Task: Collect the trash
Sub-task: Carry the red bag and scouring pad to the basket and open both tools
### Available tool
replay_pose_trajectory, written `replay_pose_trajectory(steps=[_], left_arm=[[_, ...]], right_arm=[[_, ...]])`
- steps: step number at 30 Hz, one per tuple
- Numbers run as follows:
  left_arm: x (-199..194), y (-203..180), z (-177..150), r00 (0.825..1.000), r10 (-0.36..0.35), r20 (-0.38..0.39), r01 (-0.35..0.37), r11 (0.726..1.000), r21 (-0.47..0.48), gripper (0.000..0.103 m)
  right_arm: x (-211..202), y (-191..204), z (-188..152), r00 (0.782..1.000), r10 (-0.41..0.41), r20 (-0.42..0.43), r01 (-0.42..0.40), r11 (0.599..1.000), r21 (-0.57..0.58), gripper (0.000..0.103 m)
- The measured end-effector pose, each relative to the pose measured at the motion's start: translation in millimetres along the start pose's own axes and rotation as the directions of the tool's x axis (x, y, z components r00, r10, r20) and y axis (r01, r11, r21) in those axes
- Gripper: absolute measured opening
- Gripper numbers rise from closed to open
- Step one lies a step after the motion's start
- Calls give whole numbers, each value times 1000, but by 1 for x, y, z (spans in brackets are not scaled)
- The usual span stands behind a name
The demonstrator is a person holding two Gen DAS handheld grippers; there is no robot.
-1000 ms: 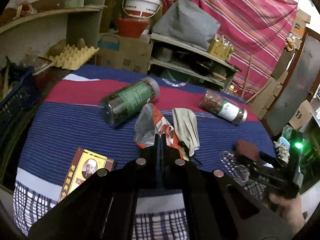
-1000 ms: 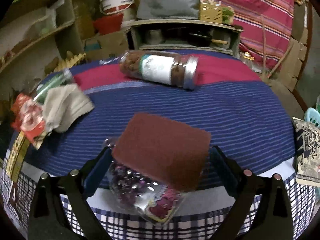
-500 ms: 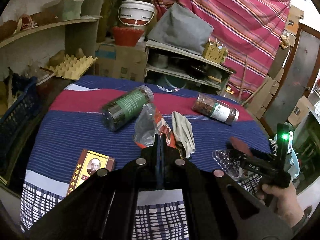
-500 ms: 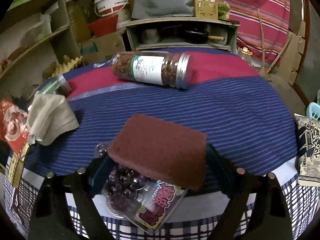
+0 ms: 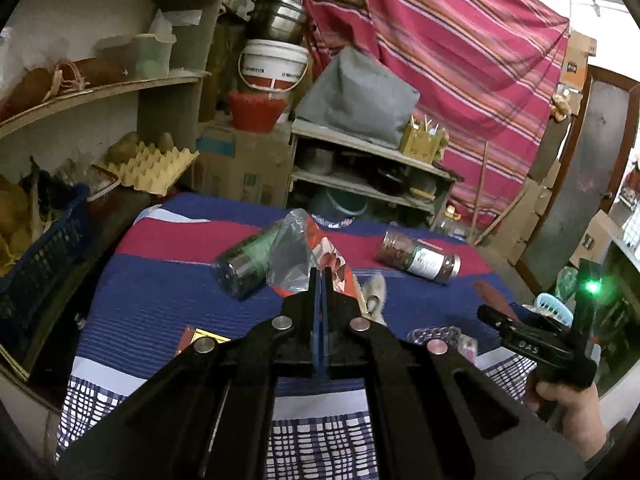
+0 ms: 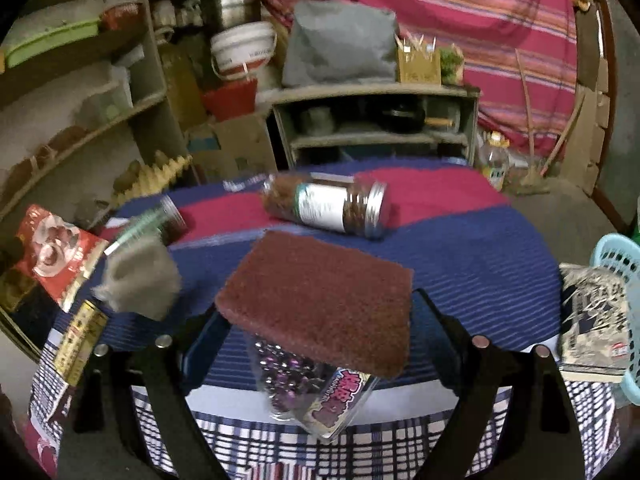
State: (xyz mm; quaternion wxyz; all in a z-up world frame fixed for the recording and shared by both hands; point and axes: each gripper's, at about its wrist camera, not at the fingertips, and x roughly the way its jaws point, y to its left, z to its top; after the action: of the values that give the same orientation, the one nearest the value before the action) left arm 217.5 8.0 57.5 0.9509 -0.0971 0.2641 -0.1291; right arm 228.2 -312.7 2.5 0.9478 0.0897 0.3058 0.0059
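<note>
Left tool (image 5: 319,276): jaws fully closed, pinching the edge of a red printed snack wrapper (image 5: 334,266) with a clear crumpled plastic part (image 5: 290,258). The wrapper hangs from the tips, lifted off the counter (image 5: 160,292) and standing in front of the green-labelled jar (image 5: 246,266), which lies on its side on the striped cloth.

Right tool (image 6: 320,312): jaws set wide, gripping a brown scouring pad (image 6: 320,300) across its width; the pad is tilted, its far edge higher. Directly beneath the pad hangs a clear plastic packet of purple beads (image 6: 312,392) with a pink printed label; whether the fingers also bear on the packet cannot be told, as the pad hides the contact. Pad and packet sit above the near edge of the counter. The person's right hand (image 5: 568,412) is visible at the tool's grip.

Items lying on the counter:
- Brown-filled jar with white label and metal lid (image 6: 328,208), on its side, far of the pad, on the red band of the cloth.
- Grey-beige cloth glove (image 6: 140,280), left of the pad, blurred.
- Yellow-and-red printed box (image 6: 80,340), near left edge.

Off the right of the counter: a pale blue plastic basket (image 6: 620,264) with a printed packet (image 6: 592,320) beside it.
</note>
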Motion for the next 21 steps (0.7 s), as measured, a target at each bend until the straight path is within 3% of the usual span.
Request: replay_pose_trajectory(steps=[11, 17, 21], left_arm=[[-9, -19, 8, 998, -44, 53, 44, 999, 2, 0], [-2, -81, 8, 994, -98, 49, 94, 992, 80, 0], [16, -141, 6, 984, -179, 9, 176, 978, 114, 0]], right_arm=[[-60, -14, 10, 991, -1, 136, -1, 1000, 20, 87], [-94, -59, 12, 974, -103, 200, 102, 995, 17, 87], [-130, -123, 15, 942, -241, 232, 237, 970, 47, 87]])
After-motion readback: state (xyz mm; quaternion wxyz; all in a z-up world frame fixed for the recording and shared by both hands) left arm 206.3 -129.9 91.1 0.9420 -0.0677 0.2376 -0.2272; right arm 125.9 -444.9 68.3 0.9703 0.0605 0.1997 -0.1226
